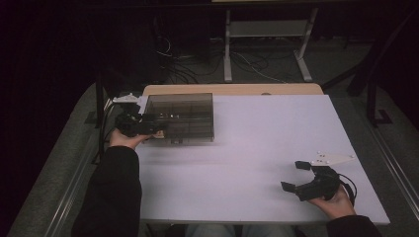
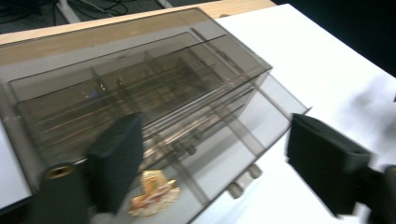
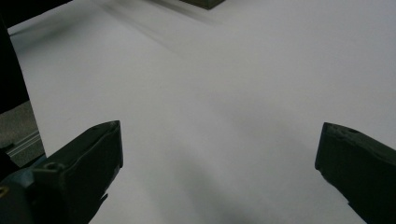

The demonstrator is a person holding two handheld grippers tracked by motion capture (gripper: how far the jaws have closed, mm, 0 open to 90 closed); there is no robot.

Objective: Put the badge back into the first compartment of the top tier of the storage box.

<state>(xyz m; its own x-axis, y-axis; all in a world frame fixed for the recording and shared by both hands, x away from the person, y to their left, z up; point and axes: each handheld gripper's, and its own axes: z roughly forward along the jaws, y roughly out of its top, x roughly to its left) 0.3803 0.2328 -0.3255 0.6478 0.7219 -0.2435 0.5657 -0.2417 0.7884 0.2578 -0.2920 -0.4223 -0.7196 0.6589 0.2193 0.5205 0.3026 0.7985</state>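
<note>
Left gripper view gives me the best look at the smoked clear drawer box (image 2: 140, 98): a tinted plastic case with thin dividers inside and a drawer pulled partway out toward my left gripper (image 2: 215, 158). Its jaws stand spread wide and pinch nothing. The near jaw overlaps the drawer's front corner in the picture, the other hangs over bare table just past the drawer's edge. A small gold and red badge (image 2: 154, 193) lies in the drawer, just beside the near jaw. Two stubby knobs stick out of the drawer front, between the jaws.

In the high view the box sits directly ahead of the left gripper (image 1: 136, 123), near the table's far left corner. The white table (image 1: 257, 148) is open from there across to my right gripper (image 1: 295, 177), which is well apart from the box, near the front right edge, jaws spread with nothing between them.
</note>
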